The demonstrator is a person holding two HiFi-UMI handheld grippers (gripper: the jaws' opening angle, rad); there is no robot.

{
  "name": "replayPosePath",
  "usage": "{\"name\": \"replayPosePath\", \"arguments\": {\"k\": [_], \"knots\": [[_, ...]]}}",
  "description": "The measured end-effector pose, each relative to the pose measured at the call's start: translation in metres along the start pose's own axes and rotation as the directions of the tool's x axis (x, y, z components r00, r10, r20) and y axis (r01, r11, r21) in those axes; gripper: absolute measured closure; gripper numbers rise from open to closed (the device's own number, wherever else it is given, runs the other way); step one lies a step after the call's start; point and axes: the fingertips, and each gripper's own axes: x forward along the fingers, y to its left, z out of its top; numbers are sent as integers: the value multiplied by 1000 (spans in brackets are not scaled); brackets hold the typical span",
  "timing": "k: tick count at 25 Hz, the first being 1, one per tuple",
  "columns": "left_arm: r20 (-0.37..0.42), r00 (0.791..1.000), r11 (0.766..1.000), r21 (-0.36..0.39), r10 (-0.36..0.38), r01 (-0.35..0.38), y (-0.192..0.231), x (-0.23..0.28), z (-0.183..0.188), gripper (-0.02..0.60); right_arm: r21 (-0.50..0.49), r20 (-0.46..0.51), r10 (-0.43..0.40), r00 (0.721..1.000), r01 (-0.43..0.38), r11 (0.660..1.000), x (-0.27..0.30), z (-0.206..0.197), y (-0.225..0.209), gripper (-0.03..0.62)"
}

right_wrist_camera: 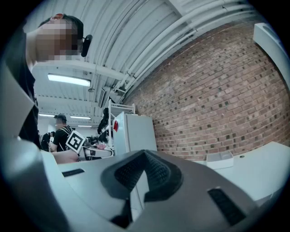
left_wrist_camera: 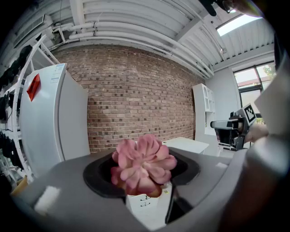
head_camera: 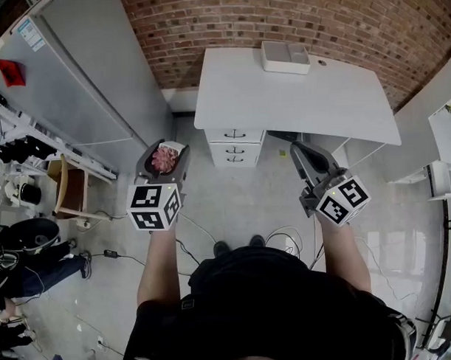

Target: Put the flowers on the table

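A pink flower (head_camera: 164, 158) with fleshy petals sits between the jaws of my left gripper (head_camera: 169, 147), which is shut on it. In the left gripper view the flower (left_wrist_camera: 142, 165) fills the gap between the dark pads. The gripper hangs over the floor, short of the white table (head_camera: 296, 92) by the brick wall; the table (left_wrist_camera: 183, 144) also shows behind the flower. My right gripper (head_camera: 298, 146) is held level near the table's front right edge, and its ribbed pads (right_wrist_camera: 156, 172) meet with nothing between them.
A white box (head_camera: 285, 57) stands at the table's back edge, and drawers (head_camera: 235, 144) sit under its left end. A grey cabinet (head_camera: 81, 77) and a shelf rack (head_camera: 17, 138) line the left side. Cables (head_camera: 191, 239) lie on the floor. A person (right_wrist_camera: 59, 131) stands far behind.
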Motion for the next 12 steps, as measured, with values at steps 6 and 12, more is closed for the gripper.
{"name": "replayPosePath", "arguments": {"k": [6,12], "knots": [[-16,1000,1000,-1,3,-3,-6,6,-1,318,8,4,10,1000,-10,1000,-1,0,-8,588],[-29,999,1000,-1,17,-17,-20,9,0,318,34,20,19,1000,-20,999,-16,-1,-19,588]]}}
